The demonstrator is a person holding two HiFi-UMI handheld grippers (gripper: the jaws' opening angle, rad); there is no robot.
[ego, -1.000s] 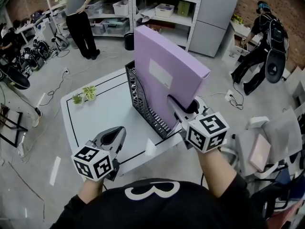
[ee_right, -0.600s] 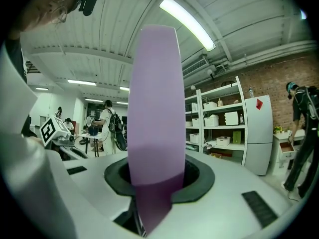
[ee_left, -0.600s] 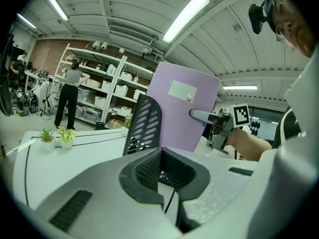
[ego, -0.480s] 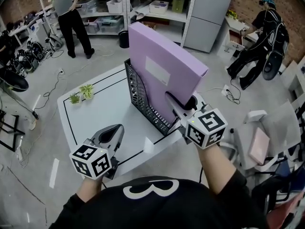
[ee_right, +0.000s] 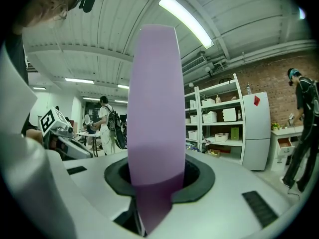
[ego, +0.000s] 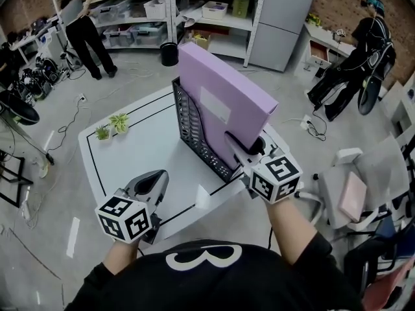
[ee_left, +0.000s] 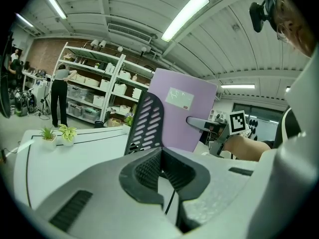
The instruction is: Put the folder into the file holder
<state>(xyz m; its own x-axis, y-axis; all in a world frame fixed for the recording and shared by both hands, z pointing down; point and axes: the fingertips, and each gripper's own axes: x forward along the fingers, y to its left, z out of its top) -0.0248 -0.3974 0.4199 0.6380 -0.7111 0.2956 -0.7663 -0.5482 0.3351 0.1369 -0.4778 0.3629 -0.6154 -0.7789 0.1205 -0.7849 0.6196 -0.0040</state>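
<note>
Lilac and thick, the box-shaped cardboard folder (ego: 224, 102) with a pale label on its face is standing tilted over the white surface (ego: 139, 151), its lower part sinking behind the perforated wall of the black plastic file holder (ego: 194, 131) while most of it is rising well above the holder's rim. The right gripper (ego: 241, 144) is clamping the folder's near lower corner: in the right gripper view the jaws (ee_right: 154, 183) are pressing on either side of the folder's narrow spine (ee_right: 154, 108), which is filling the gap between them and running straight up the middle of the view. The left gripper (ego: 157, 179) is hovering low at the near edge of the surface, well apart from the holder and touching nothing; in the left gripper view its jaws (ee_left: 164, 183) are sitting together with nothing between them, and beyond them the holder (ee_left: 147, 123) and the folder (ee_left: 182, 113) are showing side on, with the right gripper reaching in from the right. The holder is standing upright near the middle of the surface, inside a black border line. Two small green potted plants (ego: 113, 125) are sitting by the far left corner of the surface. Further back, white storage shelves (ego: 149, 8) are carrying bins and boxes, and people are standing at the left and right edges of the room.
</note>
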